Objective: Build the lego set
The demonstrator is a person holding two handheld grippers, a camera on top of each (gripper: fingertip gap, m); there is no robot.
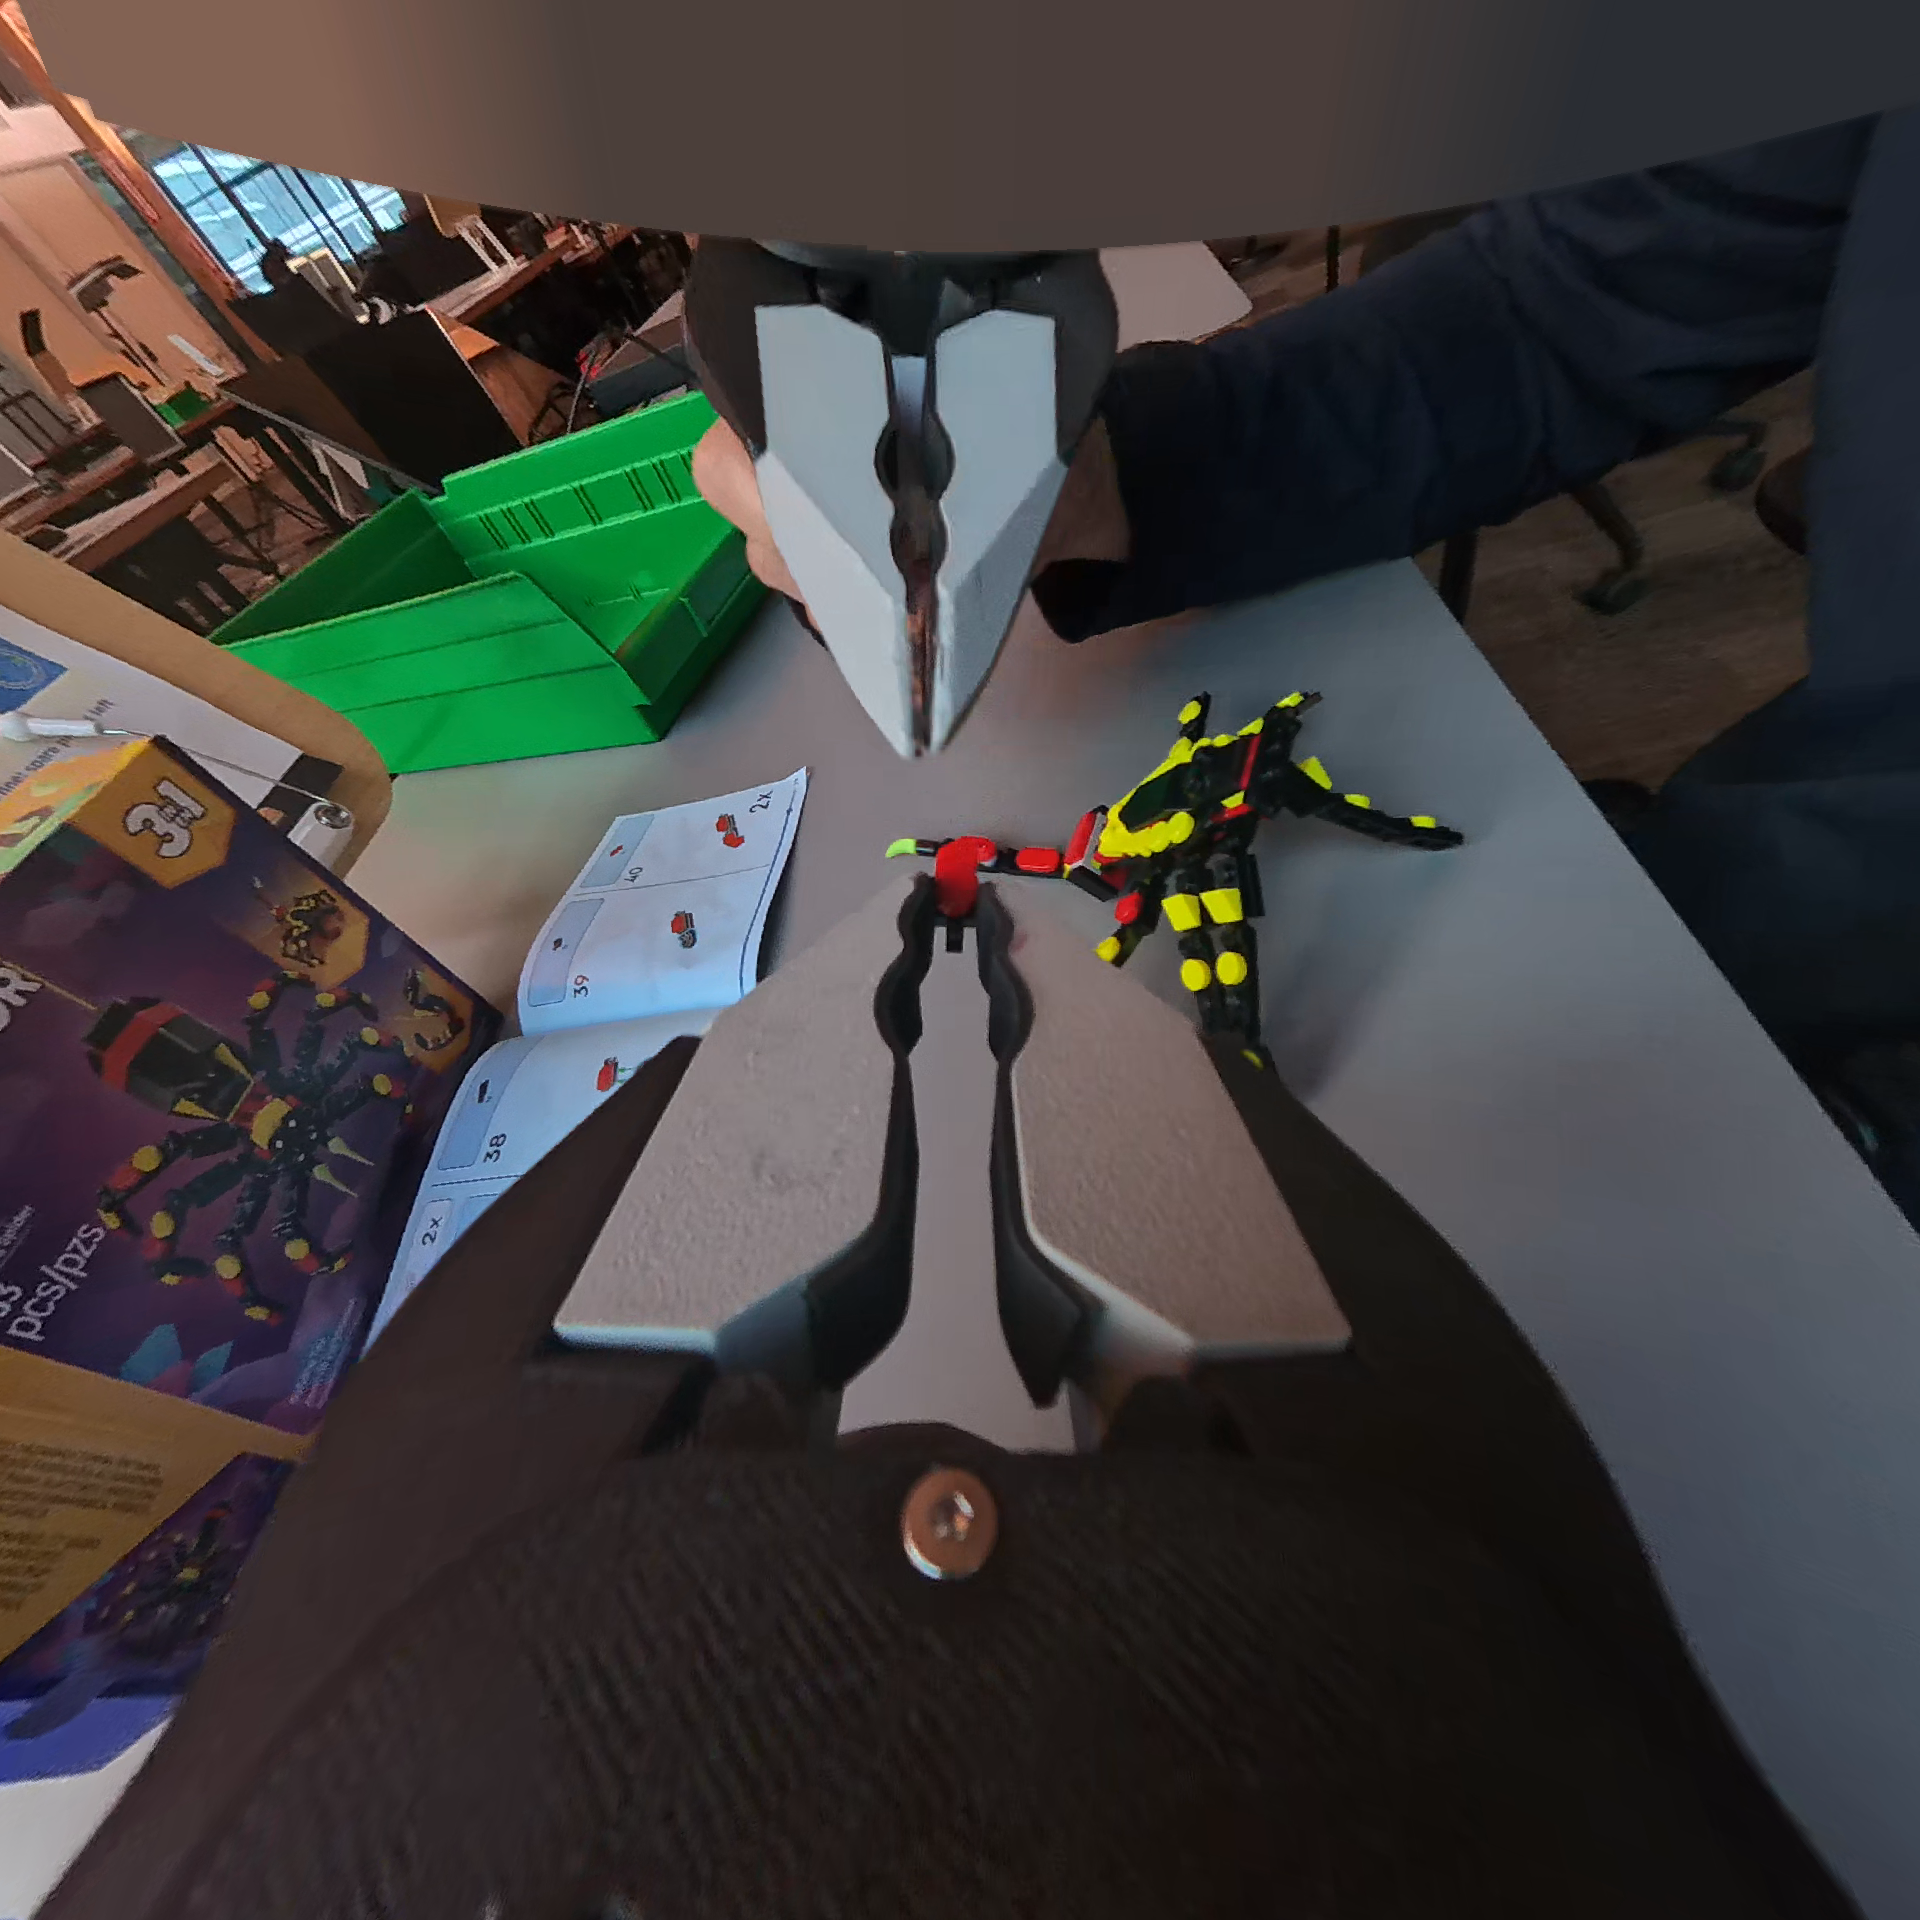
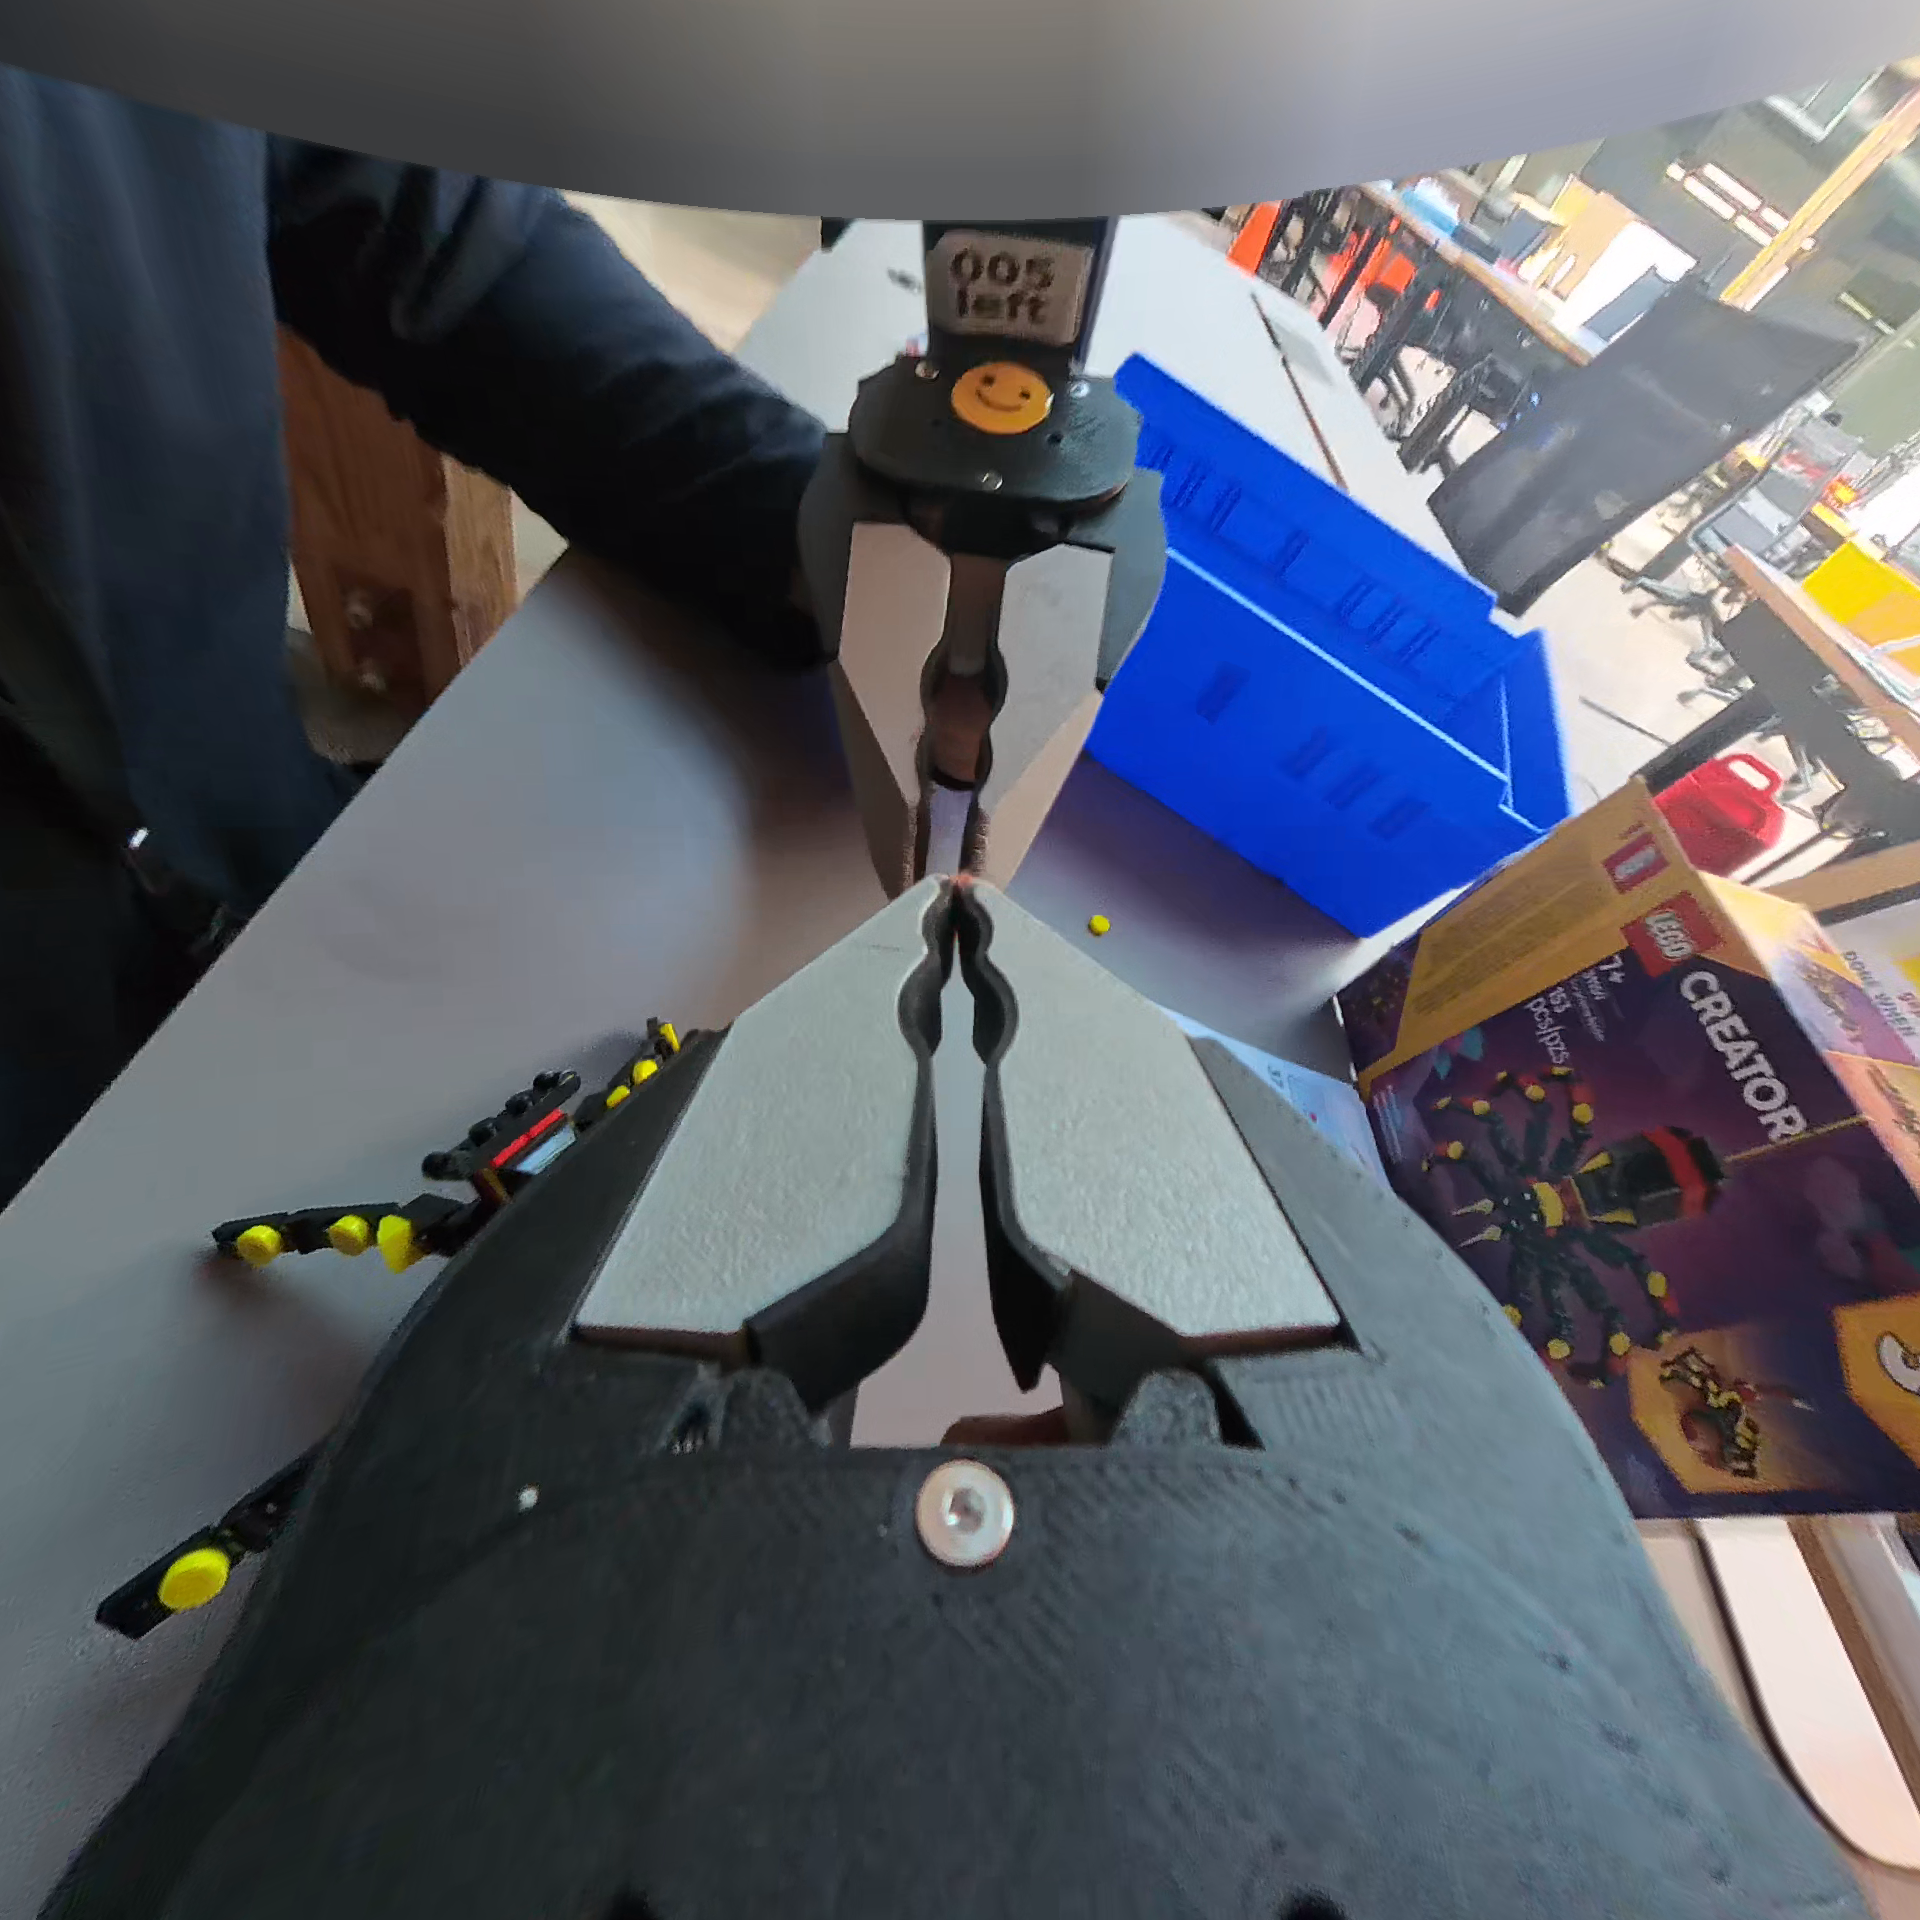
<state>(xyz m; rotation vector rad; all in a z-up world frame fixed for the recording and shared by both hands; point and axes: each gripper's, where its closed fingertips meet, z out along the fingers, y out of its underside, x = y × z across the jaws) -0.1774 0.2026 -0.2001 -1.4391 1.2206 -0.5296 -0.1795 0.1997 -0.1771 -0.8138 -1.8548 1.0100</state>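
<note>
a: poses first?

b: left gripper (image 1: 951, 899) is pointing forward low over the grey table (image 1: 1507, 1091), facing the right gripper (image 1: 923, 743) tip to tip. right gripper is angling down from across the table, with a hand (image 1: 727, 499) in a dark sleeve (image 1: 1351, 416) wrapping it from behind. right wrist view is showing the mirror: right gripper (image 2: 954, 891) nosing up to the left gripper (image 2: 951, 868), whose body is carrying an orange round badge (image 2: 1000, 397).

a: containers?

b: green bin (image 1: 499, 613) is sitting at the far left of the table, nothing visible in it from this angle. blue bin (image 2: 1340, 665) is sitting behind the left gripper in the right wrist view, inside is hidden. purple and yellow set box (image 1: 187, 1091) is lying at the left, next to an open instruction booklet (image 1: 665, 925).

a: jaws?

b: left jaws are nearly together, clamping on a red lego piece (image 1: 961, 868) at the tips, part of a thin limb with a green claw tip (image 1: 906, 847) that is running over to the lego model (image 1: 1195, 842). right jaws are pressing together, nothing seen between them.

a: model location?

b: black, yellow and red, lying on the table just right of the left gripper's tips. a loose yellow stud (image 2: 1099, 924) is sitting on the table near the blue bin.
</note>
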